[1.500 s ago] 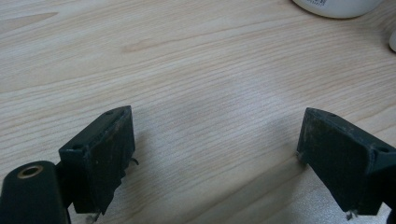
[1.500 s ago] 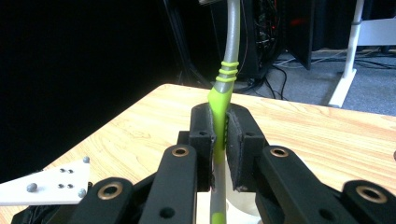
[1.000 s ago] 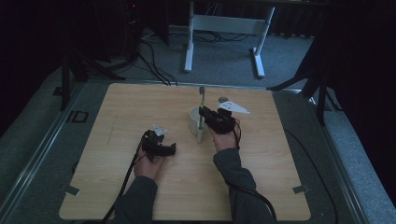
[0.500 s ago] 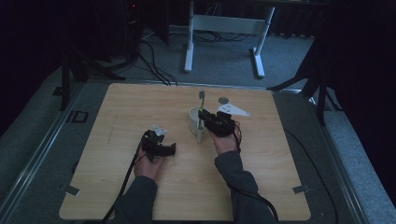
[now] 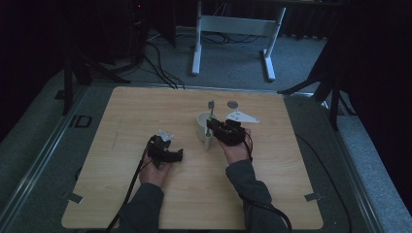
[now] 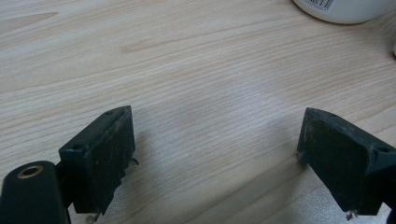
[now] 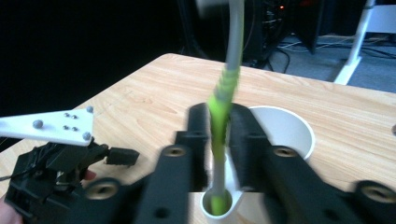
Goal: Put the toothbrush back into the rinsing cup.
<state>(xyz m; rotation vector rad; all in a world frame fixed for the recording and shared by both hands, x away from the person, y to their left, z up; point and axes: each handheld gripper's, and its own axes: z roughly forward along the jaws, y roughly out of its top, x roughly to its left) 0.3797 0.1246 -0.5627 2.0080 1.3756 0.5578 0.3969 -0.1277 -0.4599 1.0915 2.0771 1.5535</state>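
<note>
1. Compared with a second ago, the right gripper (image 5: 213,130) is sitting slightly nearer the person, while the left gripper (image 5: 176,154) is remaining in the same spot on the wooden table (image 5: 121,111).
2. Right gripper: its jaws are closing tight on a toothbrush (image 7: 222,105) with a green-and-grey handle, holding it roughly upright.
3. The toothbrush's lower end is standing inside a small white holder (image 7: 219,203) just near of the jaws; the brush head is blurring out at the top of the right gripper view.
4. A white cup (image 5: 203,120) is sitting on the table just beyond the right gripper, near the table's centre.
5. Left gripper: its jaws are standing wide apart and gripping nothing, with bare table between them; the black pads (image 6: 106,156) are hovering close to the surface.
6. A small grey disc (image 5: 232,103) is lying on the far side of the table, right of the toothbrush.
</note>
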